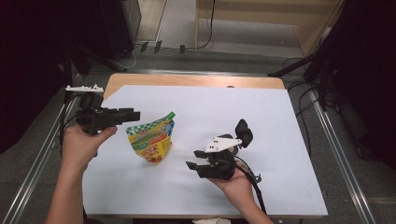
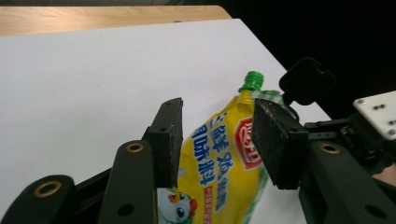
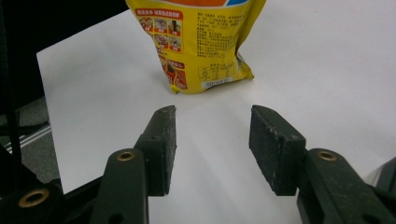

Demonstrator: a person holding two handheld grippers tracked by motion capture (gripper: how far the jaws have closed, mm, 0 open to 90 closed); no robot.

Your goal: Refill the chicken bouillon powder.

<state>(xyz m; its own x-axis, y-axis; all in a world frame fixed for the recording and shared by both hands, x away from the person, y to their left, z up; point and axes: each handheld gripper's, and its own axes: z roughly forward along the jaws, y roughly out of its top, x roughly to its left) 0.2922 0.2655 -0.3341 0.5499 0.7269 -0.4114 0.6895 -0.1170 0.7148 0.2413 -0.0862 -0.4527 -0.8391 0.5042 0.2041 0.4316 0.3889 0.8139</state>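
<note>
A yellow spouted pouch (image 1: 152,140) with a green cap stands upright on the white sheet, left of the middle. My left gripper (image 1: 136,114) is held level just left of the pouch's top and points right, open. In the left gripper view the pouch (image 2: 219,154) shows beyond the gap between the jaws, and the pads are clear of it. My right gripper (image 1: 192,162) lies low on the sheet to the pouch's right and points left at it, open and empty. In the right gripper view (image 3: 212,116) the pouch's lower back panel (image 3: 201,42) stands a short way ahead.
The white sheet (image 1: 266,112) covers most of a wooden table (image 1: 196,80). Metal rails (image 1: 336,154) run along both sides. Cables and stand legs lie on the floor behind the far edge. The right gripper's white plate (image 2: 379,112) shows past the pouch.
</note>
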